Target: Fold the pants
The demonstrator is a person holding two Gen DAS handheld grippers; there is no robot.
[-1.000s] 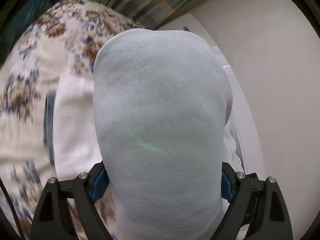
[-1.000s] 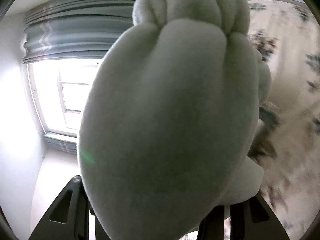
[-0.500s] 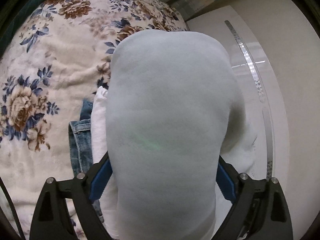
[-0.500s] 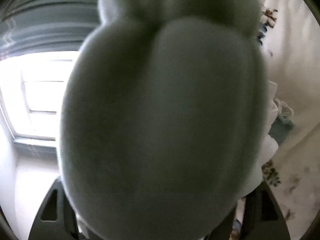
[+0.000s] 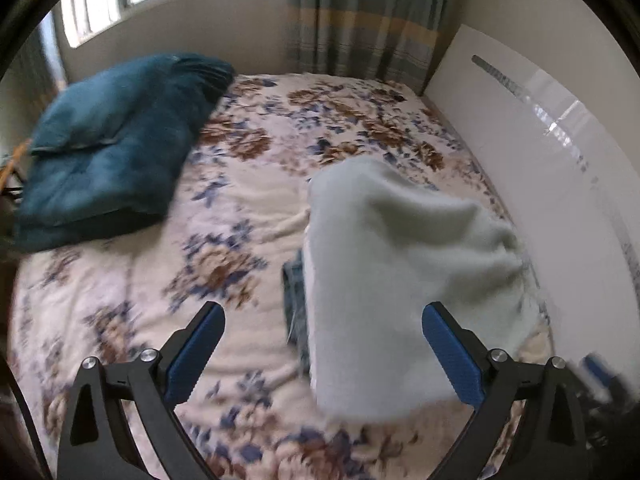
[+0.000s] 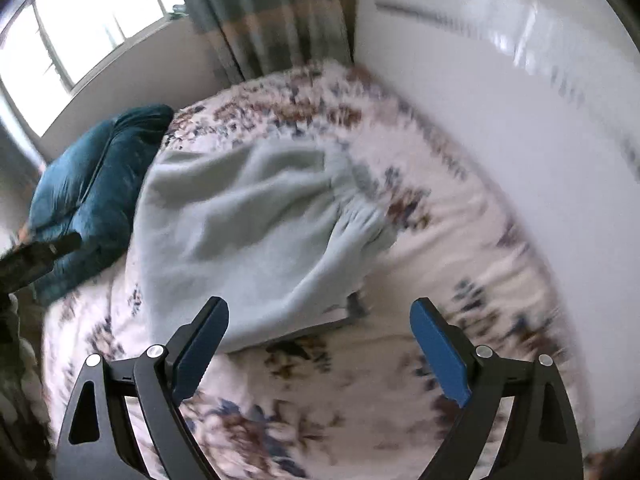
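Pale fleece pants (image 5: 384,264) lie bunched on floral bedspread (image 5: 160,280), over denim (image 5: 292,292). L gripper (image 5: 320,340) & R gripper (image 6: 320,332) both opening wide, nothing held.

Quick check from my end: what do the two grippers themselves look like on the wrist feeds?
Both match. The left gripper and right gripper each have two black angular fingers with triangular cut-outs and silver pivot screws, lined with ribbed blue pads. No cables, markings or sleeves show.
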